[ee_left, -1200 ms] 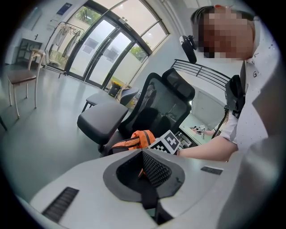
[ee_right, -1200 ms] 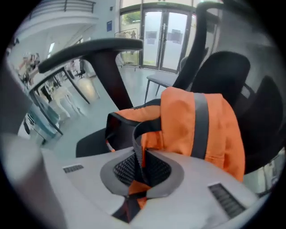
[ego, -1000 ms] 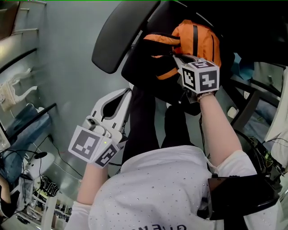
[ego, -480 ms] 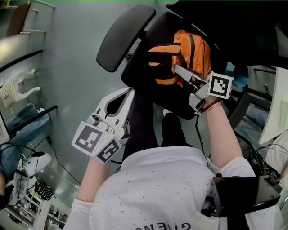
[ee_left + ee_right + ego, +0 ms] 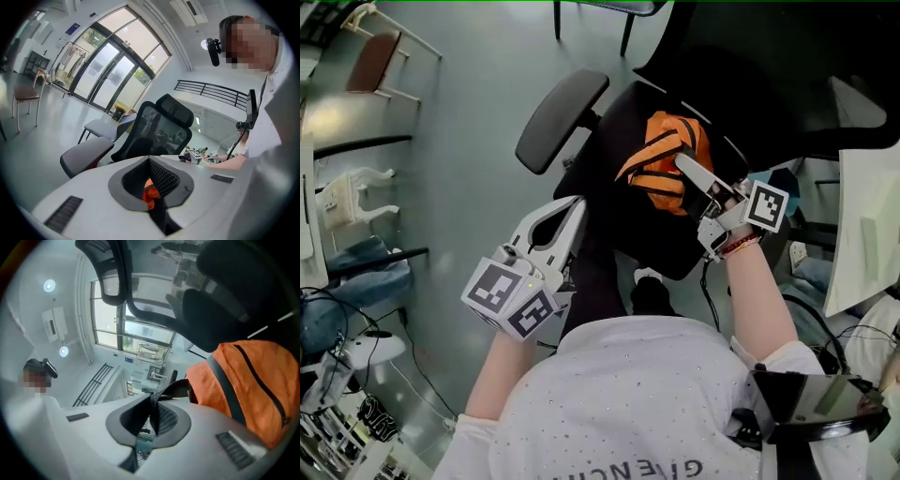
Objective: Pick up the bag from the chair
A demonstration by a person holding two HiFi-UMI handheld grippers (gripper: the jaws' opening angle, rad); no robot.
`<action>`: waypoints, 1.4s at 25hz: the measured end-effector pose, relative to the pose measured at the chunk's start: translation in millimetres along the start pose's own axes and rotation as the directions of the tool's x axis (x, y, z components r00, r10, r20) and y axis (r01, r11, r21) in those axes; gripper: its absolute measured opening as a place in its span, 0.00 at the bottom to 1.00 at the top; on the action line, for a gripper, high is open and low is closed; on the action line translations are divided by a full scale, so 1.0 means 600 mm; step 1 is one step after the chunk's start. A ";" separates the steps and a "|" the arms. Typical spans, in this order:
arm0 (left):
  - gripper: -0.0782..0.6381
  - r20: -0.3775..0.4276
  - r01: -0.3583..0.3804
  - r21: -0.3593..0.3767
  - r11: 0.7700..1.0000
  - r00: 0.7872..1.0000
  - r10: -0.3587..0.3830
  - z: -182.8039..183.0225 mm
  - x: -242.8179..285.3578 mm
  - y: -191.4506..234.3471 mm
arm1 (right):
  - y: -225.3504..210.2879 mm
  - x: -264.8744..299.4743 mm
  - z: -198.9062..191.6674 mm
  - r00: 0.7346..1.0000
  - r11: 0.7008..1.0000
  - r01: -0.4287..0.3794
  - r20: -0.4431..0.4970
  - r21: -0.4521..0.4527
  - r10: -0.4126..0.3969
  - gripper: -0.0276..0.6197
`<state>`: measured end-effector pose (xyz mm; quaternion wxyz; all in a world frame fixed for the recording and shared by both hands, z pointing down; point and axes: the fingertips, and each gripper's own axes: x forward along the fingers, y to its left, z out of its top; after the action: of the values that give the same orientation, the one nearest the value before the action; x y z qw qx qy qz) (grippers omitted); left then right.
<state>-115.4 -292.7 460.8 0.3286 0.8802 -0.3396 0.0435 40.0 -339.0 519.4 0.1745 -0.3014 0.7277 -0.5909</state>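
Clamping the black strap (image 5: 173, 389) of the orange bag (image 5: 661, 169) over the chair (image 5: 561, 117), the right gripper (image 5: 682, 161) holds it, while the left gripper (image 5: 579, 202) has its jaws closed on nothing.

Orange black-striped bag (image 5: 666, 136), black chair (image 5: 609, 202)

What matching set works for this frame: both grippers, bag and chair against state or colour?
Things:
1. right gripper
2. left gripper
3. bag
4. chair

States or colours:
A. orange with black trim
B. jaws together, nothing gripped
C. jaws shut on the bag's black strap
D. dark grey and black

Pairs: 1-C, 2-B, 3-A, 4-D
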 end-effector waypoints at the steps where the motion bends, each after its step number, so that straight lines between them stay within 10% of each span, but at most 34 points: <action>1: 0.11 0.013 -0.006 0.002 1.000 1.000 0.006 0.009 0.001 -0.007 | 0.005 -0.006 0.008 1.000 1.000 0.012 0.001 -0.014 -0.012 0.05; 9: 0.12 0.095 -0.138 -0.022 0.990 0.986 0.140 0.066 -0.007 -0.036 | 0.062 -0.075 0.074 0.992 0.998 0.047 0.115 -0.041 -0.042 0.05; 19: 0.12 0.234 0.067 0.029 0.997 0.970 -0.072 0.152 -0.033 -0.202 | 0.274 -0.122 0.082 0.988 0.980 -0.127 0.071 -0.154 0.139 0.05; 25: 0.12 0.282 0.072 0.151 0.986 0.953 -0.112 0.189 -0.072 -0.299 | 0.427 -0.167 0.044 0.964 0.902 -0.243 0.020 -0.356 0.267 0.05; 35: 0.12 0.363 0.006 0.253 0.968 0.926 -0.101 0.210 -0.092 -0.411 | 0.520 -0.254 0.044 0.976 0.757 -0.104 0.079 -0.645 0.201 0.05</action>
<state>-21.8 -201.5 210.6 0.1471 0.9153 -0.3634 -0.0919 99.0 -223.5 196.1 0.1615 -0.3240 0.8922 -0.2700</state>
